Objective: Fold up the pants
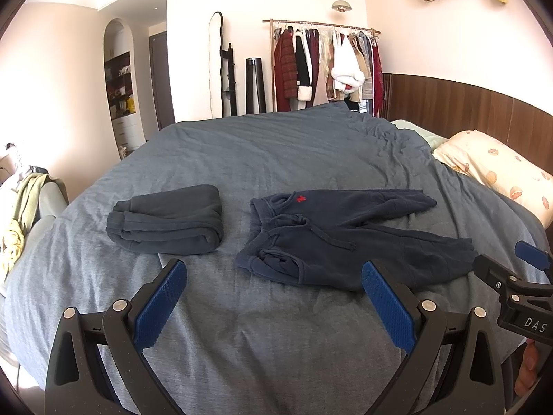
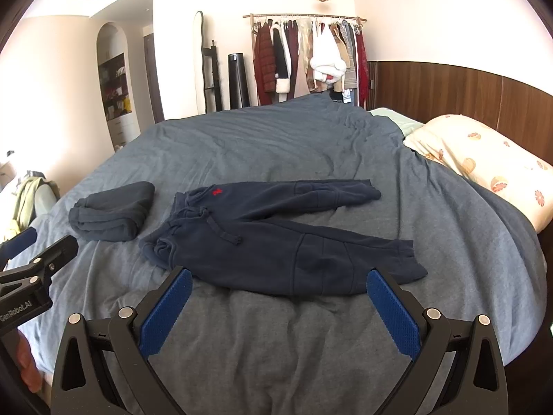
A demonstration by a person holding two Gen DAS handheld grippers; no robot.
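My left claw (image 1: 274, 280) hangs over the near edge of the bed (image 1: 276, 159), fingers spread wide with nothing between them; my right claw (image 2: 276, 288) does the same beside it, blue pads (image 2: 166, 314) apart and empty; neither touches cloth. The pants (image 2: 262, 238) lie unfolded on the grey-blue cover just beyond both claws, waist to the left, legs splayed to the right, drawstring loose, a red mark near the waistband; the near leg's hem sits close to my right claw's right finger. A folded garment (image 1: 166, 221) rests left of the waist, apart from it. A pillow (image 2: 484, 159) lies at far right.
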